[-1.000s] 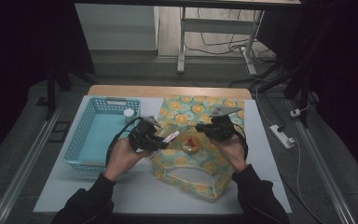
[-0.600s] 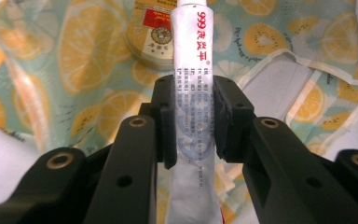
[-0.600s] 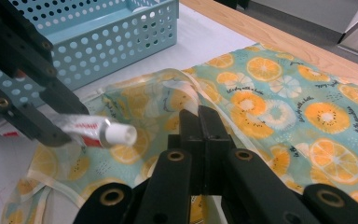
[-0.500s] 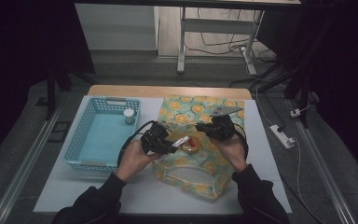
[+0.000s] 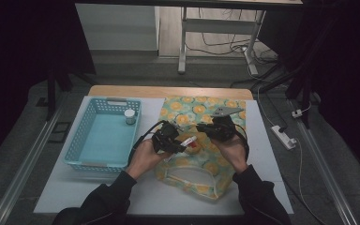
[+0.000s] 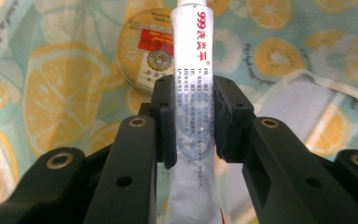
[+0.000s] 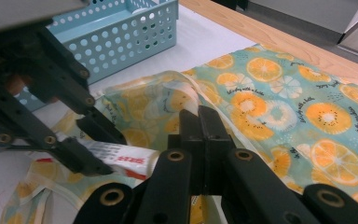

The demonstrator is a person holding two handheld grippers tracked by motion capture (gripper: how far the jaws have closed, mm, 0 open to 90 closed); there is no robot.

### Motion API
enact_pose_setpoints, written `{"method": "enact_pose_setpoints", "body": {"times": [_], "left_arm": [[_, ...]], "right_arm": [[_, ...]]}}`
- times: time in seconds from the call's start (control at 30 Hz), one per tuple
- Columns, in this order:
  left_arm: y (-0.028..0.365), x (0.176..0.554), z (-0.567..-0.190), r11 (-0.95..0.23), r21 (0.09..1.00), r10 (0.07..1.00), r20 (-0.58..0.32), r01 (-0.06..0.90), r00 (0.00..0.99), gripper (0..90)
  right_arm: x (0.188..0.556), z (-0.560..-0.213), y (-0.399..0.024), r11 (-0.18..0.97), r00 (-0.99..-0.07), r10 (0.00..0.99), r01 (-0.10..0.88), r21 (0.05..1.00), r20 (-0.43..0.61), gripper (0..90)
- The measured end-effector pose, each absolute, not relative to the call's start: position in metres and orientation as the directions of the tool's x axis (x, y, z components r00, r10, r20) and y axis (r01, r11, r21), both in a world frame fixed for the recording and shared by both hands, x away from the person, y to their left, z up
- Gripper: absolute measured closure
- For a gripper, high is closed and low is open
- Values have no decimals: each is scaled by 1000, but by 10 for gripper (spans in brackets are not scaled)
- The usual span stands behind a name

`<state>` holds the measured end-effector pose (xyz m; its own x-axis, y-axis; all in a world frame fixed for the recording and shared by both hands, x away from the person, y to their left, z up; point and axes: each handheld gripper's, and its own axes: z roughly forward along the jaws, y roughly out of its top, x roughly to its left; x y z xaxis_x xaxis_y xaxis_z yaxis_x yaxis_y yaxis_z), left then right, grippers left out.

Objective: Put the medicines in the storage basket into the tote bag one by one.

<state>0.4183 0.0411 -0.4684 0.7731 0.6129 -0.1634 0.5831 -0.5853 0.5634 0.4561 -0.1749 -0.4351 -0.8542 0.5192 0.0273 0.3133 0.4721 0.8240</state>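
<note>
A white ointment tube (image 6: pixel 190 42) with red "999" print stands clamped between the pads of my left gripper (image 6: pixel 193 112), its cap end pointing away. The tube (image 5: pixel 188 140) hangs over the mouth of an orange-slice print fabric bag (image 5: pixel 201 110). Inside the bag lies a round yellow tin (image 6: pixel 149 51) with a red label. My right gripper (image 7: pixel 200 123) is shut on the bag's upper rim (image 7: pixel 186 86) and holds it lifted. In the high view my left gripper (image 5: pixel 180 143) and right gripper (image 5: pixel 205 130) sit close together above the bag.
A light blue perforated basket (image 5: pixel 86 145) stands left of the bag on the white mat, with a small white-capped jar (image 5: pixel 130 116) in its far right corner. The bag's white handles (image 5: pixel 187 178) lie toward the table's near edge.
My left gripper has carried the tube to the right and slightly down, from beside the basket to over the bag's mouth. The right gripper has stayed put on the rim.
</note>
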Motion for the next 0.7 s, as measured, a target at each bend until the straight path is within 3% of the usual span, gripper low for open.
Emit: {"method": "enact_pose_setpoints", "body": {"times": [0.33,0.7], "left_arm": [[38,435,-478,-560,567,656,-142,604,741,718],[43,456,-488,-505,557,705,-176,660,687,718]], "right_arm": [[456,-435,-176,468,-853,521,313,826,28,900],[455,-435,-174,469,-857,515,307,828,26,900]]}}
